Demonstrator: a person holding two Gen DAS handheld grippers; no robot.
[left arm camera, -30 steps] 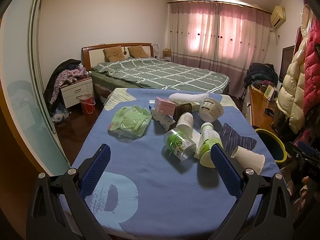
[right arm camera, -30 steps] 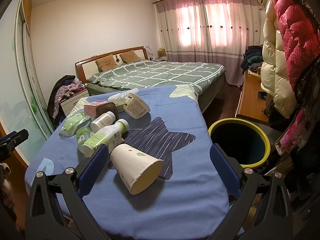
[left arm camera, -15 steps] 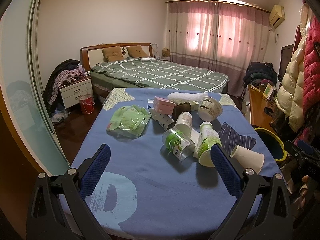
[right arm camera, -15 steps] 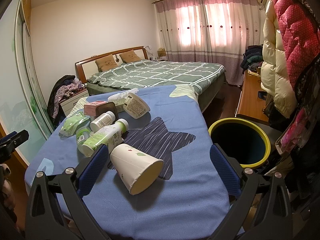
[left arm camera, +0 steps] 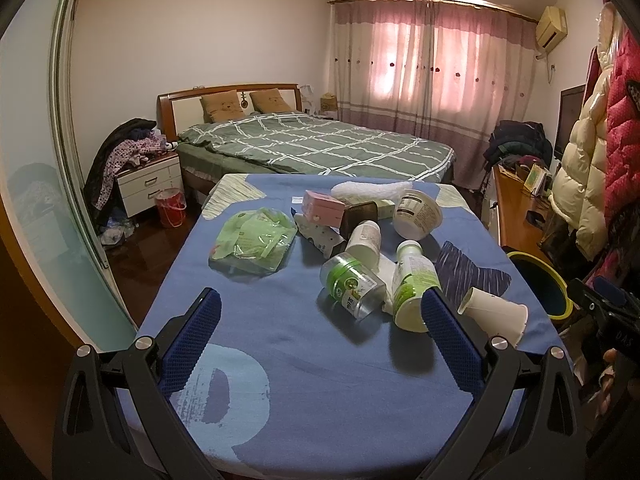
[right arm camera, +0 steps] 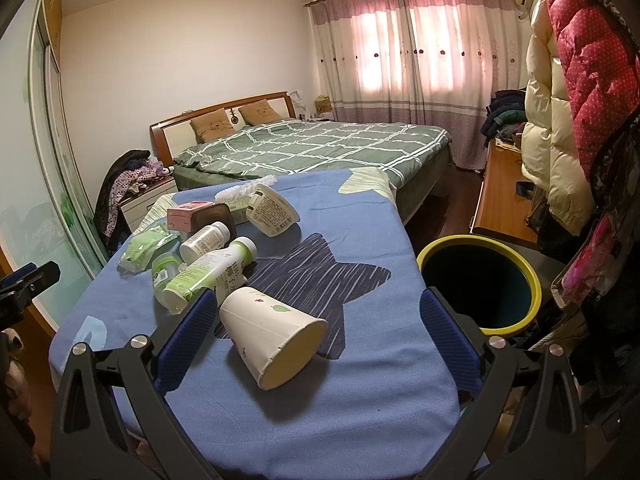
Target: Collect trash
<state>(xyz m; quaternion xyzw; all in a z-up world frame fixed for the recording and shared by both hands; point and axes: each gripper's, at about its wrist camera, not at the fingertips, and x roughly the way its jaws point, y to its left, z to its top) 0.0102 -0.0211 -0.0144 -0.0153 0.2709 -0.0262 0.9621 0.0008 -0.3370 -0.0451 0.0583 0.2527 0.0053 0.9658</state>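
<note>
Trash lies on a blue-clothed table: a green plastic bag, a clear jar with a green label, a green-and-white bottle, a white pill bottle, a pink box, a tub and a tipped paper cup. A yellow-rimmed bin stands right of the table. My left gripper is open, hovering just short of the jar. My right gripper is open with the paper cup lying between its fingers, not pinched.
A bed with a green checked cover fills the back of the room. A white nightstand piled with clothes and a red bucket stand at left. A wooden desk and hanging padded coats crowd the right side.
The left wrist view has crept slightly forward toward the jar and bottles. The right gripper and the paper cup have not moved.
</note>
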